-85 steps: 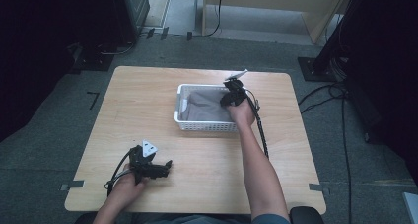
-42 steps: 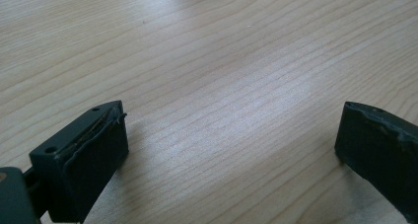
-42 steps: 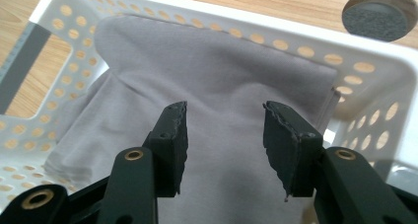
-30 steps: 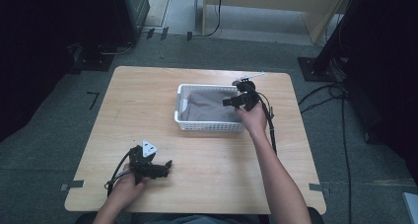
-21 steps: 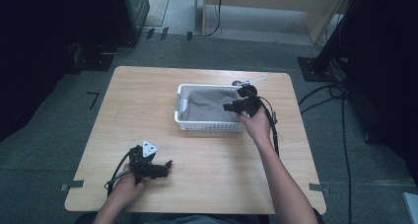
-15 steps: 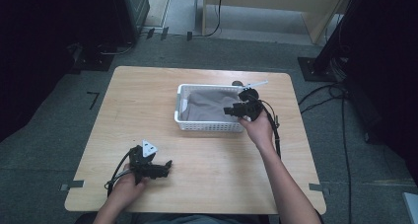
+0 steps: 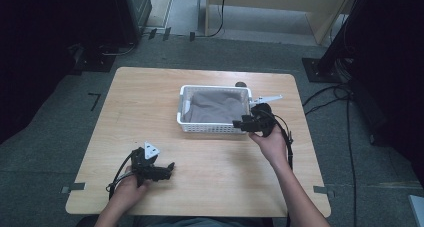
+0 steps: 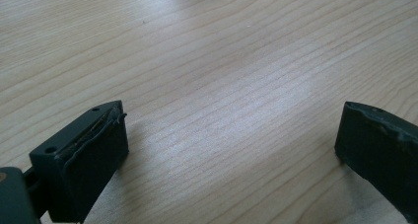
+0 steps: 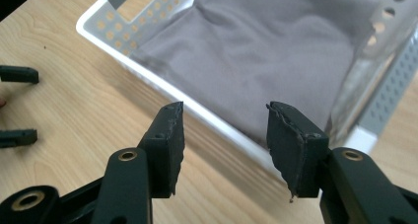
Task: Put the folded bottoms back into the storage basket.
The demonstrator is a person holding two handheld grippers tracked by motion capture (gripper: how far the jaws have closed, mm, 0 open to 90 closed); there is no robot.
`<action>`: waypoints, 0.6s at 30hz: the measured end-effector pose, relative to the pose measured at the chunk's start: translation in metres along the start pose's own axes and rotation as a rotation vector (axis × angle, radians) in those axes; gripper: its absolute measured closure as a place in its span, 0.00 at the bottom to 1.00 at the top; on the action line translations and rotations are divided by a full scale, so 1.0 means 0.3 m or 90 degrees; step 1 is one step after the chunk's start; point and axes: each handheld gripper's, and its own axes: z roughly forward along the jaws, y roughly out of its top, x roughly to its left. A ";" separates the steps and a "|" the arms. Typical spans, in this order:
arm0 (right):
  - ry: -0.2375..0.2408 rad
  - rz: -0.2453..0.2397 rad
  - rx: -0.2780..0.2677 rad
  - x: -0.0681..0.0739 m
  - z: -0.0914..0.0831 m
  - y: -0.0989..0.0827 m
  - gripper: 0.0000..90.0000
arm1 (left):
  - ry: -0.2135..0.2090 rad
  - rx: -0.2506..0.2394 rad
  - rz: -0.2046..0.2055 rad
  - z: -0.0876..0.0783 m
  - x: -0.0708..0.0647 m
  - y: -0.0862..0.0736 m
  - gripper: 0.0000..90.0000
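My left gripper (image 7: 167,168) rests low at the near left part of the wooden bench (image 7: 150,112), with my left hand (image 7: 126,187) wrapped behind it and its cable looping at the side. In the left gripper view its fingers (image 8: 88,155) stand wide apart with bare wood grain between them and nothing held; the lower edges appear to sit on or just above the bench surface, and I cannot tell which. Further right, at the middle of the bench towards the far edge, stands a white perforated plastic basket (image 7: 186,91) containing a crumpled grey cloth (image 7: 212,107) that covers its floor. At the basket's near right corner I hold my right gripper (image 7: 239,123), my right hand (image 7: 269,141) behind it and a black cable trailing back along my forearm. In the right gripper view its fingers (image 9: 167,140) are parted with nothing between them, poised just outside and above the basket's white rim (image 9: 162,88), pointing in over the cloth (image 9: 266,51). Whether they touch the rim I cannot tell. In that same view the two fingertips of the left gripper (image 9: 17,103) show at the left margin, well apart from the basket.
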 end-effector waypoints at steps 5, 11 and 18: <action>-0.006 -0.001 -0.010 -0.019 -0.030 -0.060 0.54 | 0.000 0.000 0.000 0.000 0.000 0.000 0.00; -0.007 -0.002 -0.015 -0.039 -0.055 -0.115 0.54 | 0.000 0.000 0.000 0.000 0.000 0.000 0.00; -0.009 -0.002 -0.021 -0.063 -0.069 -0.165 0.54 | 0.000 -0.001 0.000 0.000 0.000 0.000 0.00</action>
